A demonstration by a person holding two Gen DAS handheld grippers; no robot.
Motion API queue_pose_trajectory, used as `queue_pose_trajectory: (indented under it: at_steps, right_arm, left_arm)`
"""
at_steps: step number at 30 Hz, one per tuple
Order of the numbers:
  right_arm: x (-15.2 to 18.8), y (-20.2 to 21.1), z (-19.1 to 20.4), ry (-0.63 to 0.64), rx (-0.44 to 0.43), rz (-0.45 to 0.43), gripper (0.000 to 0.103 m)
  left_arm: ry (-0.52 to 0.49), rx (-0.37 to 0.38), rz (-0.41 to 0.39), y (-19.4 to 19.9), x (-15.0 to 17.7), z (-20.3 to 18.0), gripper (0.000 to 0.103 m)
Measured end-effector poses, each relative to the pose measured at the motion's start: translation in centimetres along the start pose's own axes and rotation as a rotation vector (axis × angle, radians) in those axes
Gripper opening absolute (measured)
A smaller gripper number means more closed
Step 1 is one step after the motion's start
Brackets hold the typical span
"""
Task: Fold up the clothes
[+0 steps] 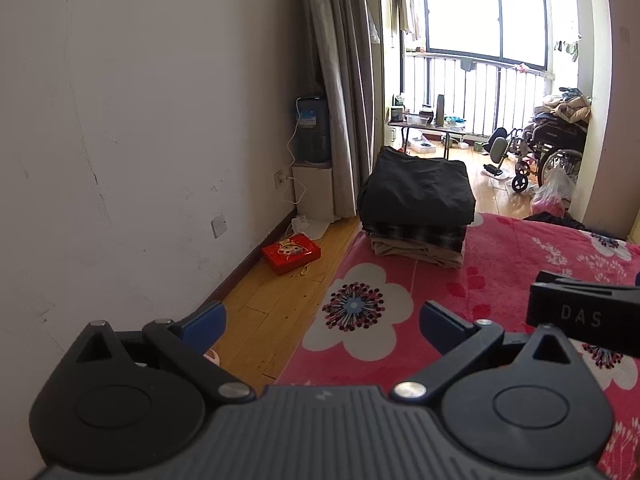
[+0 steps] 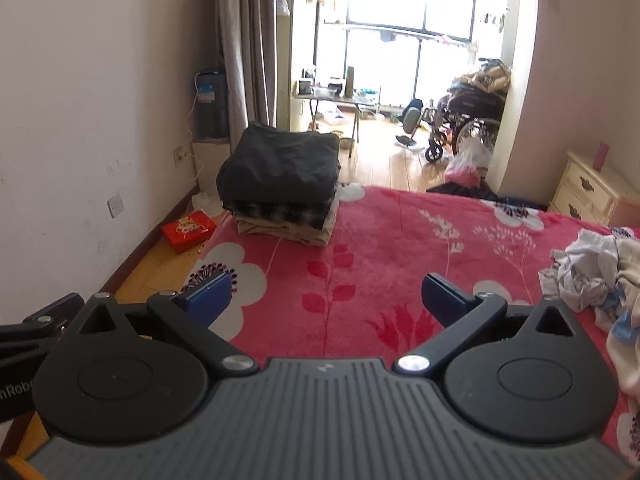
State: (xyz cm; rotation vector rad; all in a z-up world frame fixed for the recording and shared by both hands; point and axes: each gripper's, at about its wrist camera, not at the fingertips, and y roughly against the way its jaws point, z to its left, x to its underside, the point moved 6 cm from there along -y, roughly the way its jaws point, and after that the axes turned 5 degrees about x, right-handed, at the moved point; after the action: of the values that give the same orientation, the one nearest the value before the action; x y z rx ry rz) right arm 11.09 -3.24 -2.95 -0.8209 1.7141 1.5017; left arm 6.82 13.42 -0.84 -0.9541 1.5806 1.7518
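Note:
A stack of folded clothes [image 1: 416, 208], dark on top, plaid and tan below, sits at the far left corner of the bed; it also shows in the right wrist view [image 2: 280, 188]. A heap of unfolded pale clothes [image 2: 596, 276] lies on the bed at the right. My left gripper [image 1: 320, 324] is open and empty, held above the bed's left edge. My right gripper [image 2: 326, 296] is open and empty, above the middle of the bed, left of the heap. The right gripper's body shows in the left wrist view [image 1: 580, 312].
The bed has a red blanket with white flowers [image 2: 400, 240]. A red box [image 1: 291, 253] lies on the wooden floor by the wall. A cream nightstand [image 2: 592, 188] stands at the right. A wheelchair [image 1: 552, 148] and a table [image 1: 424, 124] stand by the window.

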Motion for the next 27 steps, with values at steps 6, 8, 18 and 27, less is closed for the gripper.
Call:
queue_pose_trajectory:
  at_steps: [6,8,18,27]
  right_arm:
    - [0.3,-0.6,0.6,0.008,0.007,0.026,0.102]
    - [0.5,-0.7,0.7,0.007,0.009,0.034,0.102]
    - [1.0,-1.0,1.1,0.039,0.017,0.038,0.102]
    - [1.2,-0.9,1.1,0.057,0.023,0.036,0.102]
  left_arm:
    - [0.016,-0.006,-0.001,-0.2,-0.1,0.6,0.103]
    - [0.021,-0.005,0.001,-0.3,-0.1,0.8,0.103]
    - [0.030,0.010,0.012,-0.5,-0.2,1.2,0.103]
    - [0.019,0.016,0.010,-0.4,-0.1,0.8,0.103]
